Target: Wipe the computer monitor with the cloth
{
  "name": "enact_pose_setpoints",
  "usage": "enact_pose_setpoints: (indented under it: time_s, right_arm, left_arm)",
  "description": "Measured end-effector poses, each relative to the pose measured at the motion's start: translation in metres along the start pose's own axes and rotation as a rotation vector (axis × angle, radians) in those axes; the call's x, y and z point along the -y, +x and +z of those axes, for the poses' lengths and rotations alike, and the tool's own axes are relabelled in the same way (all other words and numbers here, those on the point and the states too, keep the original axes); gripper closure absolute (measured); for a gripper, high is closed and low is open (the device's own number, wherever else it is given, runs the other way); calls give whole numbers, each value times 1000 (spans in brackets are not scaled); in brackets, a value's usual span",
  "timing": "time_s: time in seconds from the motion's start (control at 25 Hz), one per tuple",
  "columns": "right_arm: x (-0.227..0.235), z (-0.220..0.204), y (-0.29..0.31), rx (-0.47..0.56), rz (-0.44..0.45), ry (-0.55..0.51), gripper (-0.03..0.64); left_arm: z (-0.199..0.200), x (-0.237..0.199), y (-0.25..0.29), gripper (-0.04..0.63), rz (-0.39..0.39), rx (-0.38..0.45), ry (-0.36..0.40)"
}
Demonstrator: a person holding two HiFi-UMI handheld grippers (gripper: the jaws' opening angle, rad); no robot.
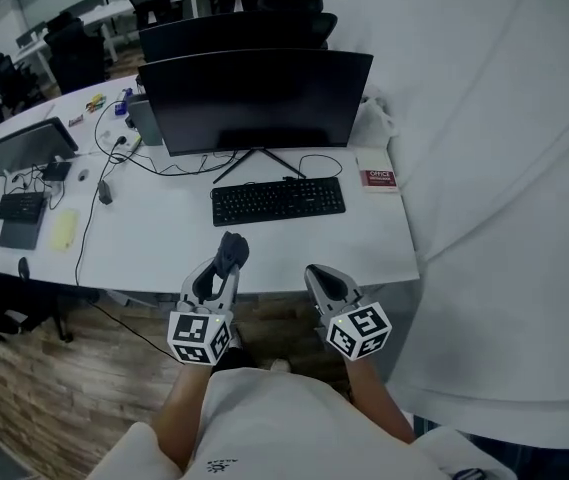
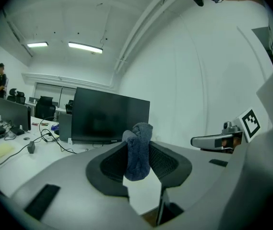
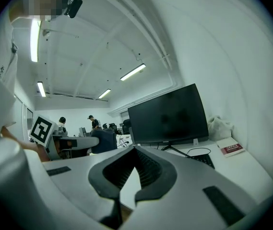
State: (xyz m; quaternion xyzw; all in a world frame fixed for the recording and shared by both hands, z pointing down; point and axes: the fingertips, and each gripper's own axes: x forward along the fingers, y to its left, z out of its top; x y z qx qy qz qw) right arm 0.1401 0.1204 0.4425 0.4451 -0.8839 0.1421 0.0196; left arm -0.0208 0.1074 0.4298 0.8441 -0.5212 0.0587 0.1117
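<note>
Left gripper view shows the left gripper (image 2: pixel 137 147) clamped on the one dark cloth (image 2: pixel 139 161), right gripper view shows the right gripper (image 3: pixel 135 151) closed on nothing, and only head view places both at 6 o'clock of one keyboard (image 1: pixel 278 200), the monitor (image 1: pixel 259 98) at 12.

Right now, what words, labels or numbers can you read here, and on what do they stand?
"OFFICE": on the red booklet beside the keyboard; the smaller line below is blurred.
Bezel mark on the monitor: too small to read.
Keyboard keys: too small.
</note>
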Motion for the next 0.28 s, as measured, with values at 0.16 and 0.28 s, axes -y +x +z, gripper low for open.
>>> enact_pose_setpoints:
  time_s: [0.16, 0.28]
  right_arm:
    - [-10, 3, -12, 22, 8, -7, 598]
    - [-17, 4, -19, 24, 10, -26, 598]
  left_arm:
    - [3, 12, -17, 463, 0, 13, 52]
    - [4, 18, -26, 463, -2, 20, 70]
